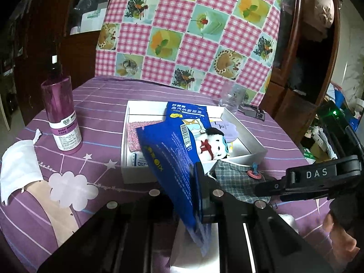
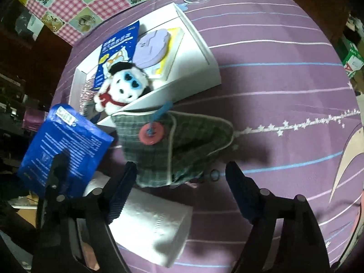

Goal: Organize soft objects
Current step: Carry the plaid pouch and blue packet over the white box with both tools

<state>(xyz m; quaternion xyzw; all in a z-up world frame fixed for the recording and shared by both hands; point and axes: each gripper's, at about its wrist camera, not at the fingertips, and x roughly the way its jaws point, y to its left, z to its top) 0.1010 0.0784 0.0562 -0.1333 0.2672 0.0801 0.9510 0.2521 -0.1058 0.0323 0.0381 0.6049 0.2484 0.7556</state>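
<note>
My left gripper [image 1: 194, 182] is shut on a blue eye-mask packet [image 1: 170, 157], held tilted over the near edge of a white box [image 1: 124, 145]. The box holds a second blue packet [image 1: 184, 111], a white plush toy [image 1: 211, 145], a pink sparkly cloth [image 1: 133, 134] and a lilac soft piece [image 2: 150, 47]. A green plaid pouch [image 2: 177, 141] with a pink button lies on the tablecloth against the box's near wall. My right gripper [image 2: 182, 177] points down over the pouch's near end, open, fingers either side, the right finger standing apart from it.
A purple spray bottle [image 1: 62, 116] stands left of the box. A clear glass [image 1: 232, 97] and a black clip [image 1: 252, 111] sit behind it. White tissue [image 1: 18, 170] lies far left; a folded white paper wad [image 2: 154, 223] lies under my right gripper.
</note>
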